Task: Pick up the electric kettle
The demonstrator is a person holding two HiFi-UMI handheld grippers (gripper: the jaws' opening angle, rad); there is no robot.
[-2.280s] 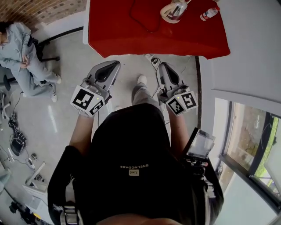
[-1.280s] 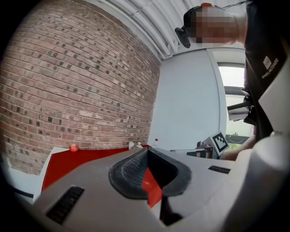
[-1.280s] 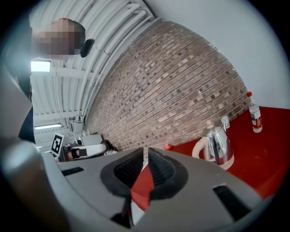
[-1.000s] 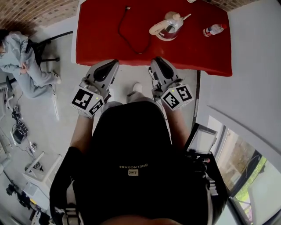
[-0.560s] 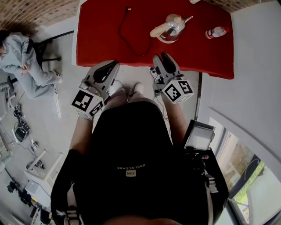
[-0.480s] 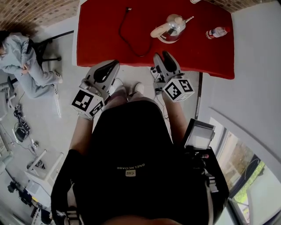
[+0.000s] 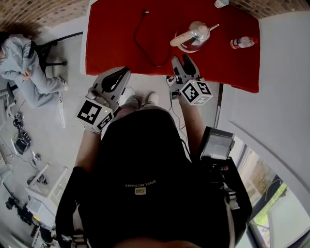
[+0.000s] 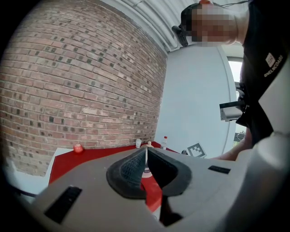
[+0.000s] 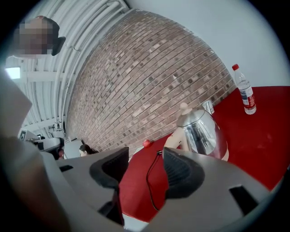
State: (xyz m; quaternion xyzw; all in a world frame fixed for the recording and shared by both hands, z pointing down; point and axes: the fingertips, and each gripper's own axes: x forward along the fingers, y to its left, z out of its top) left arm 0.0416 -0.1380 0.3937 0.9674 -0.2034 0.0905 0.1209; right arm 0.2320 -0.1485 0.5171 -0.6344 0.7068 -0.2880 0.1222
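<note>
The electric kettle point(image 7: 197, 35) is shiny steel with a cream handle point(image 7: 178, 40) and stands upright at the back right of the red table point(image 7: 111, 43). In the right gripper view the kettle point(image 9: 201, 131) is ahead and to the right of the jaws. My right gripper point(image 7: 182, 60) reaches over the table's near edge, a short way before the kettle. This same right gripper point(image 9: 145, 156) has its jaws opening, with nothing between them. My left gripper point(image 7: 121, 72) hangs before the table's near edge, and its own view shows the left gripper point(image 8: 146, 152) shut and empty.
A black power cord point(image 7: 145, 43) loops across the table left of the kettle. A water bottle point(image 7: 242, 42) lies at the right edge and a white cup point(image 7: 221, 3) stands at the back. A small red ball point(image 9: 146, 143) sits at the far side. A person point(image 7: 22, 58) sits on a chair at far left.
My right gripper has moved forward over the table edge towards the kettle and its jaws have parted. The left gripper has shifted only a little.
</note>
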